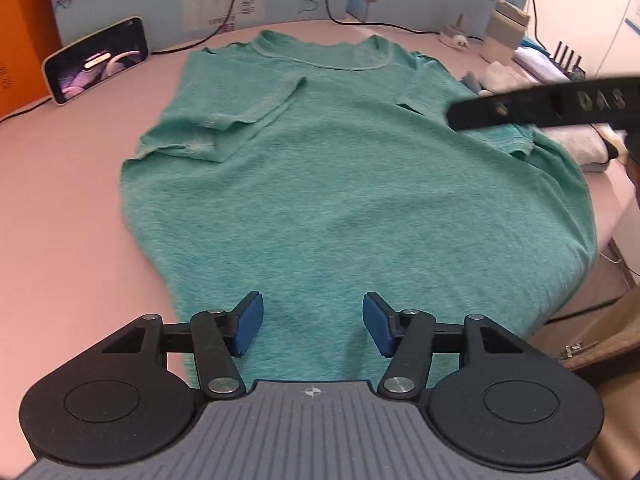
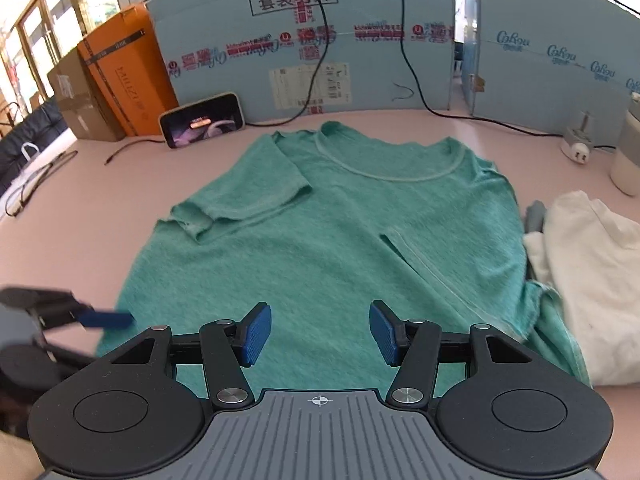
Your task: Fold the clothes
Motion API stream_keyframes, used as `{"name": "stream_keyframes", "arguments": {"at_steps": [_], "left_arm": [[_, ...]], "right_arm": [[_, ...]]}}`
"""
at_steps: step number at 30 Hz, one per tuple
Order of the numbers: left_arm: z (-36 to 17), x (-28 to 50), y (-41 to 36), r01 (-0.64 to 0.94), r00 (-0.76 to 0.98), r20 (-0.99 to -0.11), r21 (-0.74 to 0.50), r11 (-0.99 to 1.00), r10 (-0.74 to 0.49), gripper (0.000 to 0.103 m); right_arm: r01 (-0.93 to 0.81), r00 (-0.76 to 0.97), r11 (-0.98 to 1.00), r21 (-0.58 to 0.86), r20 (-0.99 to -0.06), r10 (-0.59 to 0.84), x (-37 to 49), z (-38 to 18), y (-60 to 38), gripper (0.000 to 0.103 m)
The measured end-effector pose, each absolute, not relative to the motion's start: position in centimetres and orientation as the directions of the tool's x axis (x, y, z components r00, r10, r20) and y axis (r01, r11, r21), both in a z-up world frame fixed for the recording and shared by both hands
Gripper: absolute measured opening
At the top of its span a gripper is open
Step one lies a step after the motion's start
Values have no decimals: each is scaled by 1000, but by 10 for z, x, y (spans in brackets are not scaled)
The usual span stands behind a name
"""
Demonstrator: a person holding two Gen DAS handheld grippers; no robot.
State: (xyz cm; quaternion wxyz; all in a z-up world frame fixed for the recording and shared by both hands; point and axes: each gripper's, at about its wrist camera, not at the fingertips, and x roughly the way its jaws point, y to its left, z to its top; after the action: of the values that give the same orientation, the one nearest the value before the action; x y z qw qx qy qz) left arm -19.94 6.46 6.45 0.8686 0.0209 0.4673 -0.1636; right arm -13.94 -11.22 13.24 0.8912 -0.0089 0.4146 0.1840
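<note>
Pink table point(image 2: 100, 208): teal T-shirt point(image 2: 340, 248), sleeves infolded

Teal t-shirt point(image 1: 340, 184) lies flat, center frame, on the pink table point(image 1: 72, 220), neckline toward the top. Both sleeves folded inward over the body.

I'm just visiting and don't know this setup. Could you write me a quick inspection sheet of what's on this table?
Surface: pink table, mostly covered by the shirt.
Job's things: green T-shirt lying flat, both sleeves folded inward over the body.
Clutter: white garment beside the shirt; phone propped up with its screen lit; white plug adapter; white container.
Grippers: left gripper and right gripper over the shirt's lower part, jaws apart, nothing between them.
Cables: black cables hanging down the panels onto the table.
Surroundings: blue printed panels behind; orange box; windows at far left.
</note>
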Motion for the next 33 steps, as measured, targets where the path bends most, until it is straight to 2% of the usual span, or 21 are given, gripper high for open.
{"name": "stream_keyframes", "arguments": {"at_steps": [2,4,5,7,11,13,14,15,17,22,26,33], "left_arm": [[77,-208,66,305,556,-795,-78,949,-244,54],[87,-214,76,246,591,-787,-36,969,-179,61],[88,-215,85,207,589,-793,-41,977,-158,62],[82,-217,106,118,575,-806,-87,989,-140,62],[71,-227,133,-32,538,-835,-160,987,-118,60],[72,-236,137,-54,536,-838,-157,986,-104,60],[71,-240,138,-66,532,-842,-148,987,-91,60],[71,-245,139,-77,528,-846,-140,987,-79,60],[69,-251,143,-116,518,-853,-141,983,-61,59],[66,-257,144,-161,511,-858,-160,974,-56,60],[67,-254,142,-152,524,-849,-173,973,-69,60],[65,-242,144,-125,545,-832,-202,971,-103,59]], "right_arm": [[-365,618,924,114,-713,332,-135,140,-101,55],[-388,636,917,94,-692,341,-134,146,-92,57],[-399,627,911,106,-693,355,-134,146,-90,61],[-421,605,898,129,-697,384,-132,146,-85,61],[-560,424,798,224,-749,508,-125,128,-60,61],[-660,347,719,218,-760,549,-128,120,-37,59],[-703,310,678,213,-767,562,-130,115,-26,52],[-727,293,659,194,-780,553,-130,109,-15,39],[-743,242,638,204,-806,540,-124,98,1,27],[-808,177,571,146,-864,471,-126,72,30,26],[-860,227,510,25,-876,426,-144,65,32,23],[-805,278,593,-36,-904,323,-138,68,-12,23]]}}
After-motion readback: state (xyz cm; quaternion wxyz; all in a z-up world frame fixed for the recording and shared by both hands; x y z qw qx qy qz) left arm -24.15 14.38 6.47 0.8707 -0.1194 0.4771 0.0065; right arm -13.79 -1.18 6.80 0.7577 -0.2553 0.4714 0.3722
